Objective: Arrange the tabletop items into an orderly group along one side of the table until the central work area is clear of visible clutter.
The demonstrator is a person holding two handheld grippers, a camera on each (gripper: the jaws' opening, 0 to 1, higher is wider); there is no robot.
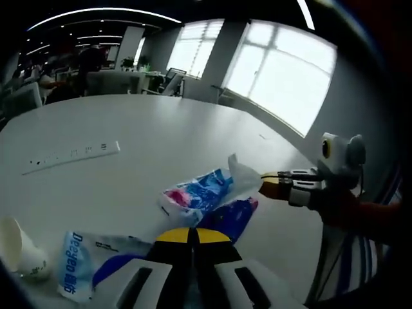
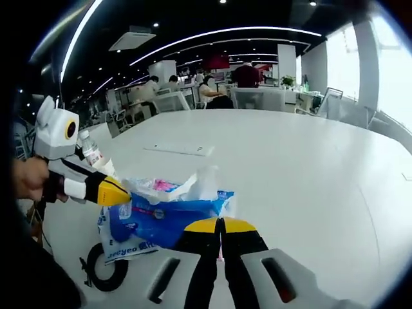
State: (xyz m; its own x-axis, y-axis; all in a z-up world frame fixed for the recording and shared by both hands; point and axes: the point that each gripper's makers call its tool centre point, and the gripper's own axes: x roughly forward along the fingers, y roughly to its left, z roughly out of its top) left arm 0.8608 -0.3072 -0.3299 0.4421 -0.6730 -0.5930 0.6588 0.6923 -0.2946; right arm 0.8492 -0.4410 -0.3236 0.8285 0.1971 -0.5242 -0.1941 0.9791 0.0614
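Observation:
A blue and pink tissue pack (image 1: 196,193) with white tissue poking from its end hangs just above the white table (image 1: 129,122). In the left gripper view my left gripper (image 1: 193,235) is shut on the pack's near end. My right gripper (image 1: 267,187) comes in from the right, shut on the white end. In the right gripper view, my right gripper (image 2: 221,225) is shut at the edge of the same tissue pack (image 2: 164,215), with my left gripper (image 2: 116,192) at its left end. A flat blue-and-white Deeyeo pack (image 1: 77,264) lies below.
A white paper cup (image 1: 19,254) stands at the near left and a white power strip (image 1: 71,154) lies farther out. A water bottle (image 2: 90,151) and a black ring (image 2: 103,273) sit beside the packs. Desks, chairs and people fill the background.

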